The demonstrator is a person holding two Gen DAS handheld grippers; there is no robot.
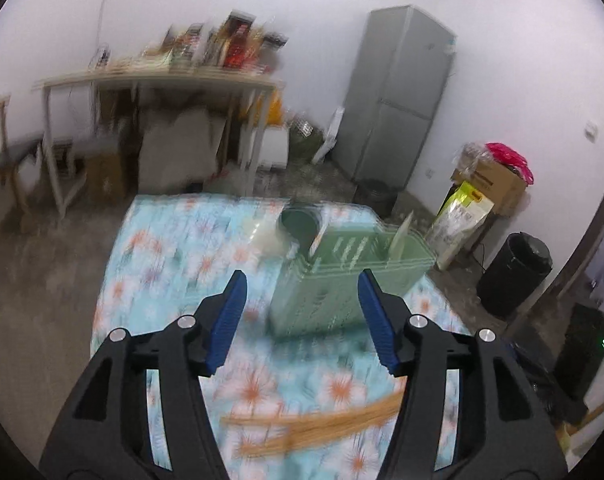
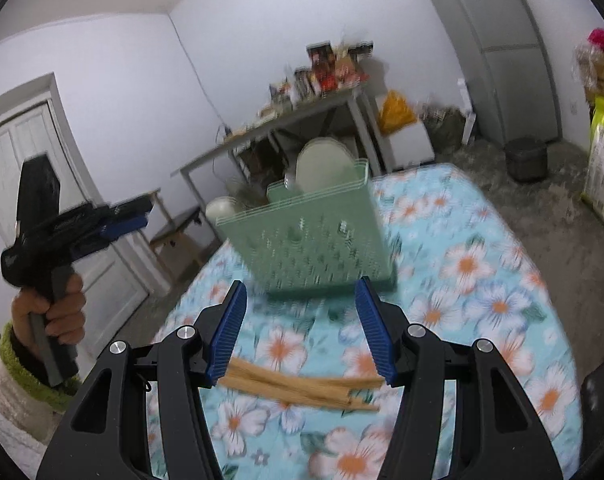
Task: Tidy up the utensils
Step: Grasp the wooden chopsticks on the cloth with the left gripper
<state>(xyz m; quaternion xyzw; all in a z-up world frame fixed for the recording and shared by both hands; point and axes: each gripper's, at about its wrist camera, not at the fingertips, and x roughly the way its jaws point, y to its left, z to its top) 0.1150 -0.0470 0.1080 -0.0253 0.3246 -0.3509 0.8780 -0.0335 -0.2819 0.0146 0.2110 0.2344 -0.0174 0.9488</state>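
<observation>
Both tongs, left and right, stand released with nothing between the pads. The chopsticks lie at the surface's near edge, short of the green basket. Next seems to be closing on them.

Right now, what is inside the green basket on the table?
Inside the green basket, a pale round plate stands upright, its top rising above the rim. The perforated wall and motion blur hide the plate's lower half and anything lying on the basket's floor.
</observation>
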